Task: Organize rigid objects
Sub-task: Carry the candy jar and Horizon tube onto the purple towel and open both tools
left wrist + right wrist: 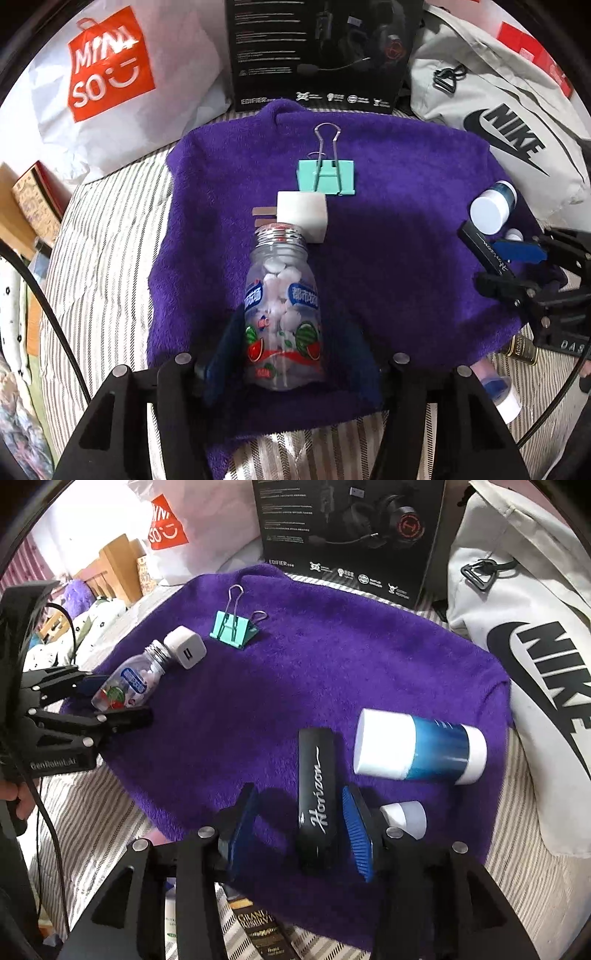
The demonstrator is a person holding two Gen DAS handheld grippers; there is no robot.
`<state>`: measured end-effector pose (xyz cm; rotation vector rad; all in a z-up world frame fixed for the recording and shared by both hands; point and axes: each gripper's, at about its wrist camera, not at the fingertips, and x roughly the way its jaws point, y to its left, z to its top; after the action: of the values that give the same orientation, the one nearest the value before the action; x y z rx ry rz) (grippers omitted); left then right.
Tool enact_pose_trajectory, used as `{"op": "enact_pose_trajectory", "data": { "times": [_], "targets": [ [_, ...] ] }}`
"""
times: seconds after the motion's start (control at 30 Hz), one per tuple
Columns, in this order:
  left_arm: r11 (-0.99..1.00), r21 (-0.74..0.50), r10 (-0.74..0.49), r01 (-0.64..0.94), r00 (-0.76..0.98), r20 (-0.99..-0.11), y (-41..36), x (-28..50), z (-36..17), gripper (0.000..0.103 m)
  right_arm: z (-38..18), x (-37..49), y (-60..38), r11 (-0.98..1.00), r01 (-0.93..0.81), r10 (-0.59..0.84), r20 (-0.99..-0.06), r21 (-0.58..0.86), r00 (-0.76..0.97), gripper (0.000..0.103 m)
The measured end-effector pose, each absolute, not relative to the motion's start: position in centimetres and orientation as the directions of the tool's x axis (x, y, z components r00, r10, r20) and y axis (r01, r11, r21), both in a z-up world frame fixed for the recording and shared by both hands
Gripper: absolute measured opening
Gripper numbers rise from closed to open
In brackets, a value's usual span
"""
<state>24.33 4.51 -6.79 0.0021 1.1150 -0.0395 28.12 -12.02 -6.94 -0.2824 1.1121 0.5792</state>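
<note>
The left gripper (284, 354) sits low over the purple towel (388, 258), its blue pads either side of the clear candy bottle (282, 314); the bottle lies on its side near the towel's left edge, and whether the pads press it cannot be told from either view, though the jaws look narrowly parted around it; the bottle's silver neck touches the white charger cube (303, 214), and just beyond that, toward the towel's far edge, rests the mint binder clip (327, 175) with its wire handles up; over on the right, the right gripper (301, 830) straddles the black Horizon case (317, 797), jaws wide apart, a clear gap on the left pad's side, the right pad close beside the case; the case lies flat near the towel's near edge; just right of it a small white cap (404, 816), and beyond that the blue-and-white jar (419, 747) on its side near the towel's right edge; a black headset box (351, 528) stands behind the towel's far edge, a white Nike bag (517, 646) off its right edge.
</note>
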Motion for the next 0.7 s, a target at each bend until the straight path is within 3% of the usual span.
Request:
{"op": "enact_pose_trajectory", "data": {
  "times": [0.17, 0.4, 0.7],
  "targets": [
    [0.998, -0.049, -0.031, -0.027, 0.463, -0.886, 5.3, 22.9, -5.3, 0.057, -5.4, 27.1, -13.6, 0.842, -0.529, 0.323, -0.883, 0.105, 0.34, 0.048],
    [0.998, -0.059, -0.054, 0.007, 0.518, -0.853, 3.6, 18.2, -2.8, 0.058, -2.3, 22.5, -17.4, 0.893, -0.439, 0.311, -0.844, 0.102, 0.437, 0.055],
    [0.99, -0.104, -0.135, 0.092, 0.452, -0.882, -2.5, 14.1, -6.1, 0.058, -2.8, 14.1, -22.2, 0.934, -0.33, 0.288, -0.838, 0.138, 0.464, 0.058]
  ]
}}
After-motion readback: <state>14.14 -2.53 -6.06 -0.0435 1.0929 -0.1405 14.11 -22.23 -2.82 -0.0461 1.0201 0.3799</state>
